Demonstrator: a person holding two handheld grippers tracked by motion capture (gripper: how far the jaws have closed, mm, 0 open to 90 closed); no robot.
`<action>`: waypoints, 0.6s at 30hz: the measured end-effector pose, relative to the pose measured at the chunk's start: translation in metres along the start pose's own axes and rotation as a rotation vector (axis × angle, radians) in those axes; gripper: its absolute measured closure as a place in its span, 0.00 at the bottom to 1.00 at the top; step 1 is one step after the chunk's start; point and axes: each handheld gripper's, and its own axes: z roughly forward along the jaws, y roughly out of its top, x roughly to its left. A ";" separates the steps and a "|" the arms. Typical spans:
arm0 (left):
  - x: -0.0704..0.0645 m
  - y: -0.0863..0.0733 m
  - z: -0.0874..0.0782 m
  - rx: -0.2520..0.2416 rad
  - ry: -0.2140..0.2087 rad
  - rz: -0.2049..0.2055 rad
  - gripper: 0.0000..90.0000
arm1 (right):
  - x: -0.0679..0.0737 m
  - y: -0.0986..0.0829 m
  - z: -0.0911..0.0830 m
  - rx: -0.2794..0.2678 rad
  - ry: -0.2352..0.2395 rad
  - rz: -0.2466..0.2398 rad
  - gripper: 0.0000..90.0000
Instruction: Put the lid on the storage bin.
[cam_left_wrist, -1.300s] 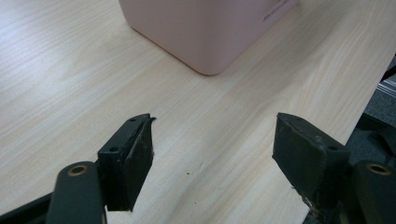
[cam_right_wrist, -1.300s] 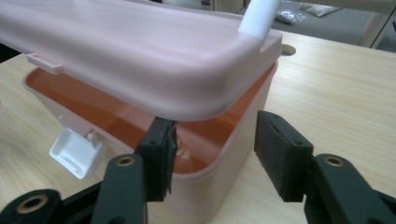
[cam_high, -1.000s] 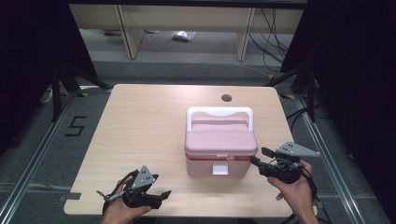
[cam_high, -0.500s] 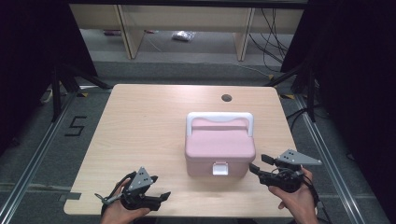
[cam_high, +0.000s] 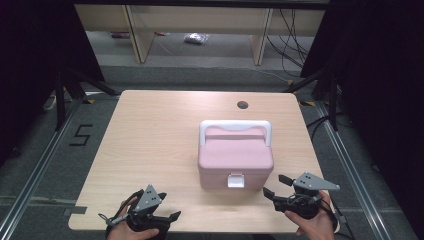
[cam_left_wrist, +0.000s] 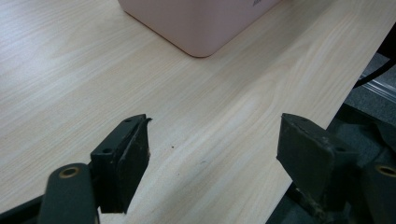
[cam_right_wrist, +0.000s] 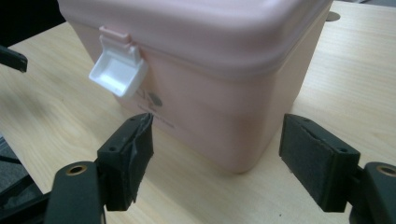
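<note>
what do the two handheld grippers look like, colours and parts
Both the left gripper and the right gripper are black, each topped by a grey three-cornered plate with small dark dots. The gripper views show two blocky black jaws with dark pads and brass-coloured eyelets at the arms. A thin cable trails from the left one.

**What stays out of sight**

In the left gripper view the top edge cuts off the pink box (cam_left_wrist: 201, 23), leaving one lower corner. The right gripper view crops the box's lid at the top; the small dark print (cam_right_wrist: 156, 100) below the white latch (cam_right_wrist: 119, 72) is too blurred to read. On the high view, the hands run off the bottom edge.
</note>
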 end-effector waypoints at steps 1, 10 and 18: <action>-0.002 0.000 0.000 -0.008 -0.003 -0.012 0.27 | 0.000 -0.002 0.001 -0.009 0.000 -0.011 0.29; -0.009 -0.005 0.002 0.015 -0.014 0.010 0.25 | 0.009 -0.015 0.004 0.041 0.023 0.017 0.27; -0.010 -0.009 0.000 0.041 -0.002 0.021 0.23 | 0.017 -0.027 0.000 0.077 0.044 -0.006 0.24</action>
